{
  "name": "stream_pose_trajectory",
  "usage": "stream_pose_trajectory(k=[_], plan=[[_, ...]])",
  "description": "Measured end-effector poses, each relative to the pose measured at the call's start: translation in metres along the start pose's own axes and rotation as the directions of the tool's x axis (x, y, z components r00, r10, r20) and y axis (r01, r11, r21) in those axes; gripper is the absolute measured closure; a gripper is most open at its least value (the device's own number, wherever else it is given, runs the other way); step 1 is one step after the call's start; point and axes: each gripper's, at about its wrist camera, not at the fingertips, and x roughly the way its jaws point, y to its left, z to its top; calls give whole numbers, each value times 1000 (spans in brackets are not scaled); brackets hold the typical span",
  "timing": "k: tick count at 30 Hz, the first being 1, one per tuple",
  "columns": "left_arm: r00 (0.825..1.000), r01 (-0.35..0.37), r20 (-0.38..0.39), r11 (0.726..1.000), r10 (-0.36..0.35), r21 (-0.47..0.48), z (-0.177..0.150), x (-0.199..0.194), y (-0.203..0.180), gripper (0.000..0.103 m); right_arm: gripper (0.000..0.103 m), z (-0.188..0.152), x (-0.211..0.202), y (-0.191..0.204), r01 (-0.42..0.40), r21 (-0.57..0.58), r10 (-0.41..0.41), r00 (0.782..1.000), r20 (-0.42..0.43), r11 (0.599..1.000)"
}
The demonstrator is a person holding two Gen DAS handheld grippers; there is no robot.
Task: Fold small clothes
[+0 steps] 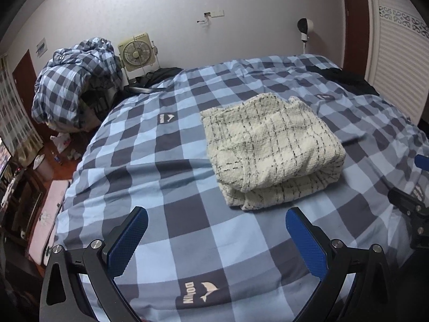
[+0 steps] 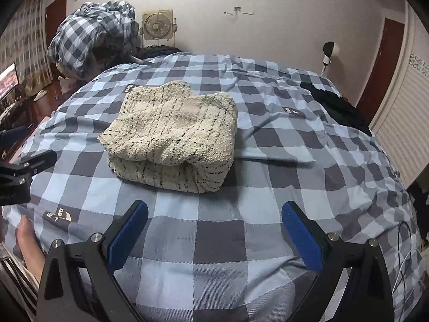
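Note:
A cream garment with thin black check lines [image 1: 270, 150] lies folded into a thick bundle on the blue and grey checked bed cover [image 1: 161, 177]. It also shows in the right wrist view [image 2: 171, 134]. My left gripper [image 1: 217, 220] is open and empty, hovering over the cover just short of the bundle's near edge. My right gripper [image 2: 214, 214] is open and empty, also just short of the bundle. The right gripper's body shows at the right edge of the left wrist view [image 1: 410, 201], and the left gripper's body at the left edge of the right wrist view [image 2: 24, 169].
A heap of checked bedding [image 1: 77, 86] and a box fan [image 1: 134, 53] stand at the bed's far left corner. Dark clothing [image 2: 337, 107] lies at the far right of the bed. A white louvred wardrobe [image 1: 396, 61] stands on the right. A hand [image 2: 26, 238] rests at the near left bed edge.

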Motion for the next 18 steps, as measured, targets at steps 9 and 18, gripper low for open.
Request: stream_pose_trajectory(k=[9,18], plan=[[1000,2,3,1000,-2,-7,0,-3,1,0,5,-2,-7,2,10,-2,-10,1000,5,1000],[1000,-6,-1,1000,6,-17,-1,-2,2,0,5,-2,-9,1,10,-2,-10,1000,4,1000]])
